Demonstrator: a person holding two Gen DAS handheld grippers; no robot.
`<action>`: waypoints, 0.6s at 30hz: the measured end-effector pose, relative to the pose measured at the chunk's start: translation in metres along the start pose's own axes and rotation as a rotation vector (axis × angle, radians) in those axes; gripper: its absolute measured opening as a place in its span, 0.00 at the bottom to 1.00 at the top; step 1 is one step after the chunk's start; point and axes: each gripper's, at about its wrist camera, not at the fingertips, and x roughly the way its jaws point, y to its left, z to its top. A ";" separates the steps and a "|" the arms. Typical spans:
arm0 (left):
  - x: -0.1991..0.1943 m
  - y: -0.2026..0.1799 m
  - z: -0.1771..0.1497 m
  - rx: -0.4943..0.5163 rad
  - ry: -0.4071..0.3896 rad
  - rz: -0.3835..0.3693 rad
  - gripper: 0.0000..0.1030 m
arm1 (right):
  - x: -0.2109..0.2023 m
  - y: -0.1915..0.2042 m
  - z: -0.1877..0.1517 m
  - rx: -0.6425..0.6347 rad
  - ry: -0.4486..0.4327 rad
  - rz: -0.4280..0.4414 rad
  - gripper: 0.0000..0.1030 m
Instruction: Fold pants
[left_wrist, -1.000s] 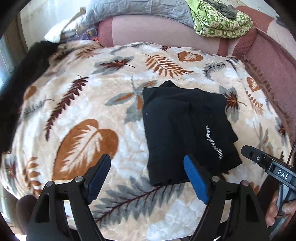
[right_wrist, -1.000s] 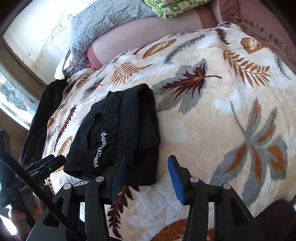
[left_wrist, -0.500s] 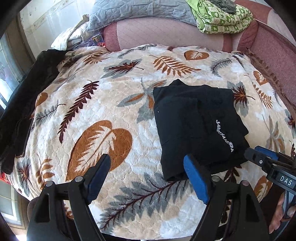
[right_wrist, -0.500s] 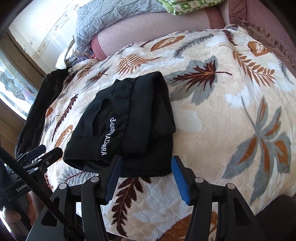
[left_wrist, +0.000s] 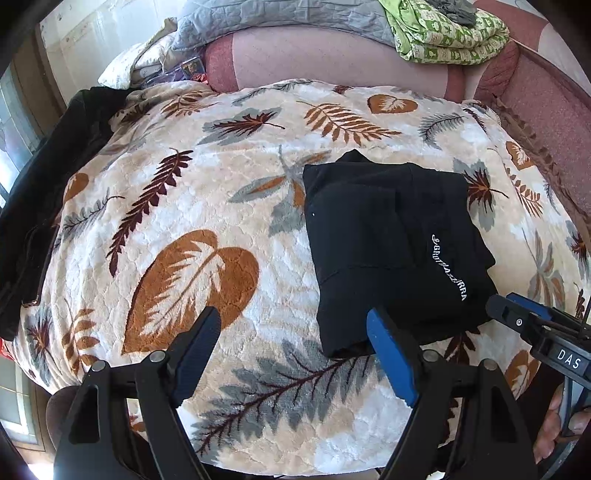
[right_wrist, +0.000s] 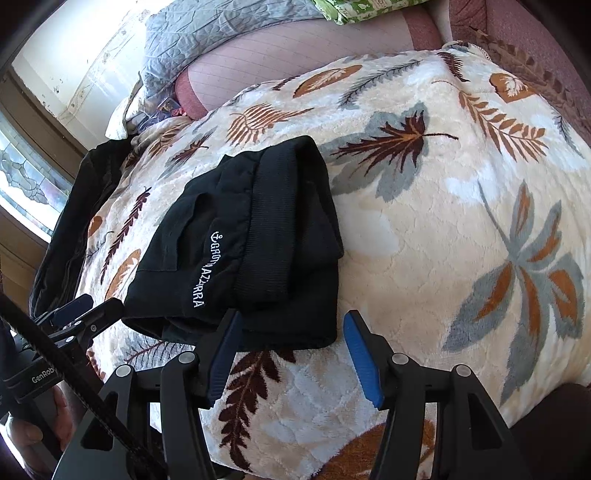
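We see the black pants (left_wrist: 391, 243) folded into a thick, soft square with a ribbed band, lying on the plush leaf-print blanket (left_wrist: 207, 206) near its front edge. Our left gripper (left_wrist: 295, 354) gapes empty; our right gripper (right_wrist: 290, 356) – jaws just widened – holds nothing, pants edge just beyond.

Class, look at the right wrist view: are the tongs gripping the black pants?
No, the right tongs stand open just short of the folded pants, pads touching nothing.
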 end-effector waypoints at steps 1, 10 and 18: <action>0.001 0.001 0.001 -0.002 0.002 -0.004 0.78 | 0.000 0.000 0.000 0.000 0.000 0.000 0.61; -0.019 0.038 0.016 -0.149 -0.106 -0.097 0.78 | -0.005 -0.013 0.003 0.040 -0.022 0.009 0.61; -0.015 0.035 0.044 -0.140 -0.203 -0.134 0.80 | -0.053 -0.030 -0.003 0.110 -0.118 -0.052 0.68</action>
